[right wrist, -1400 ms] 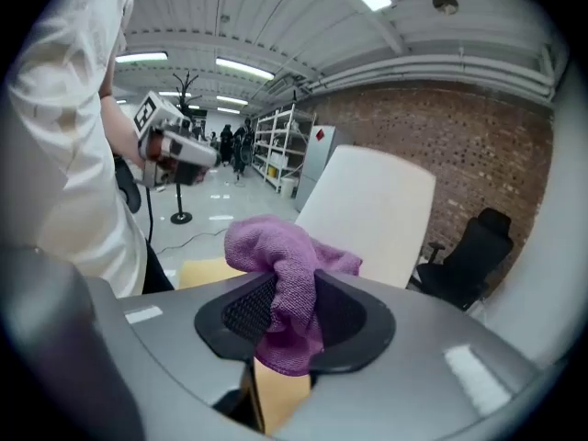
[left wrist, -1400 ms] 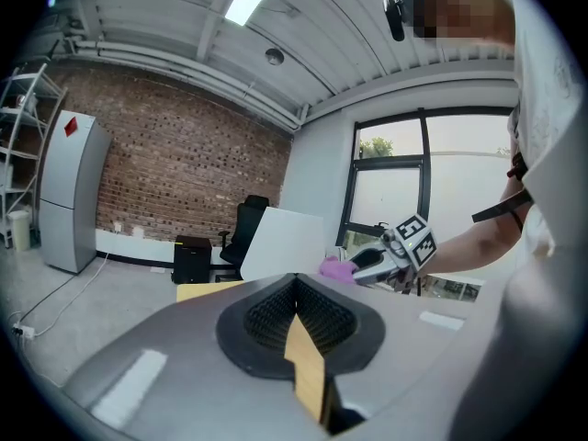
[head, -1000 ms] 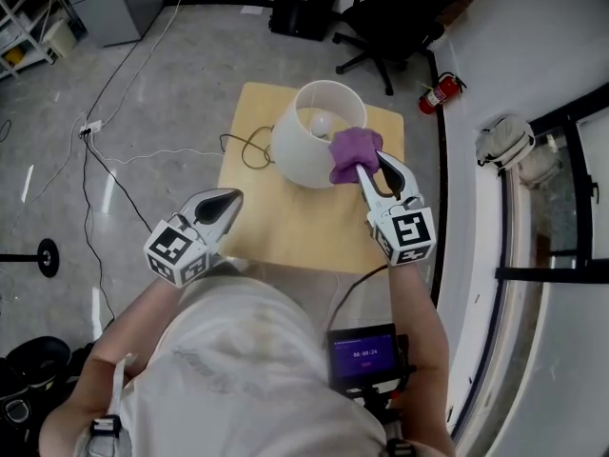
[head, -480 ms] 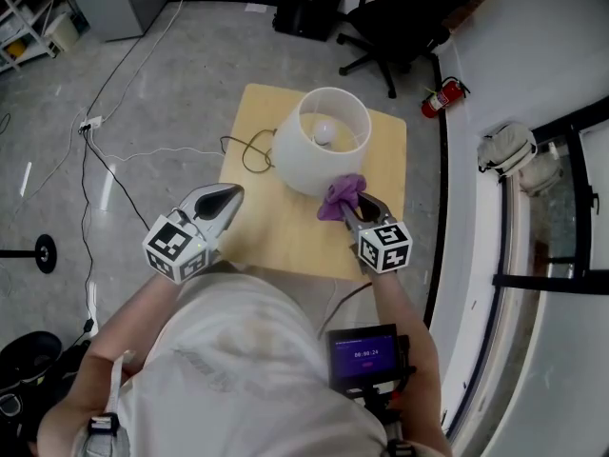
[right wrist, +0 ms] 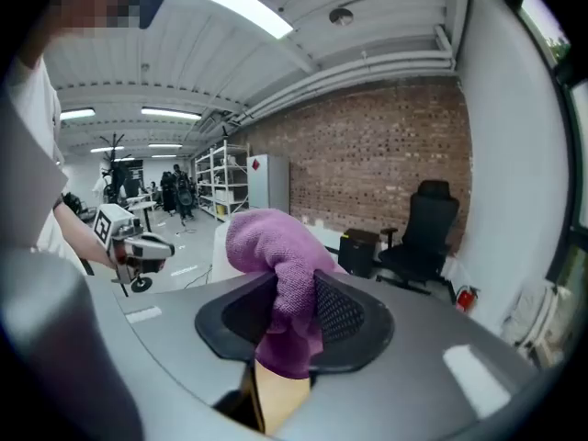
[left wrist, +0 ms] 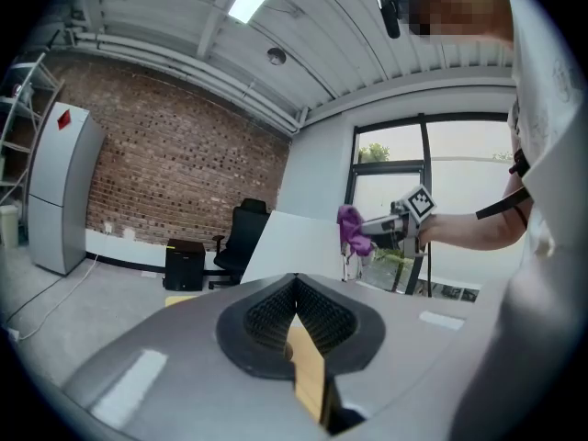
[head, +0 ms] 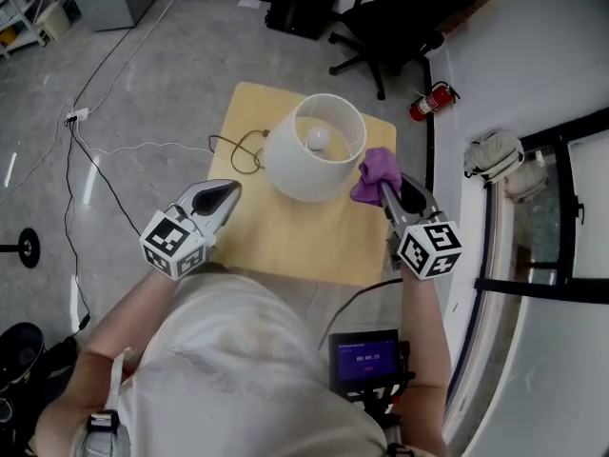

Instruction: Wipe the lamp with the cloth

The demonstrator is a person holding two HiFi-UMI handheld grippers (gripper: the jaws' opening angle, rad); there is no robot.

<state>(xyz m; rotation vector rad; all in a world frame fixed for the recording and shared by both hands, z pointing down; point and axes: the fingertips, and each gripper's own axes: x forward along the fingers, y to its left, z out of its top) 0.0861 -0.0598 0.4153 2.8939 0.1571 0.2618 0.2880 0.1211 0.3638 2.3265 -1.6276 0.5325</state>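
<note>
The lamp (head: 312, 149), with its white shade and the bulb showing inside, stands on a small wooden table (head: 285, 246). My right gripper (head: 385, 190) is shut on the purple cloth (head: 374, 171), which touches the shade's right side. In the right gripper view the cloth (right wrist: 280, 274) bulges out from between the jaws of that gripper (right wrist: 294, 288). My left gripper (head: 231, 190) hangs over the table's left edge, shut and empty, apart from the lamp. In the left gripper view its jaws (left wrist: 294, 285) meet, and the shade (left wrist: 294, 244) and the cloth (left wrist: 349, 230) lie beyond.
The lamp's cord (head: 245, 146) coils on the table behind the shade. An office chair (head: 400, 17), a black box (head: 295, 3) and a fire extinguisher (head: 425, 101) stand past the table. White cables (head: 105, 150) run over the floor at left. A white wall (head: 533, 55) is at right.
The right gripper carried the cloth from the shade's right side round to its near side and back to the right. The left gripper stayed about where it was.
</note>
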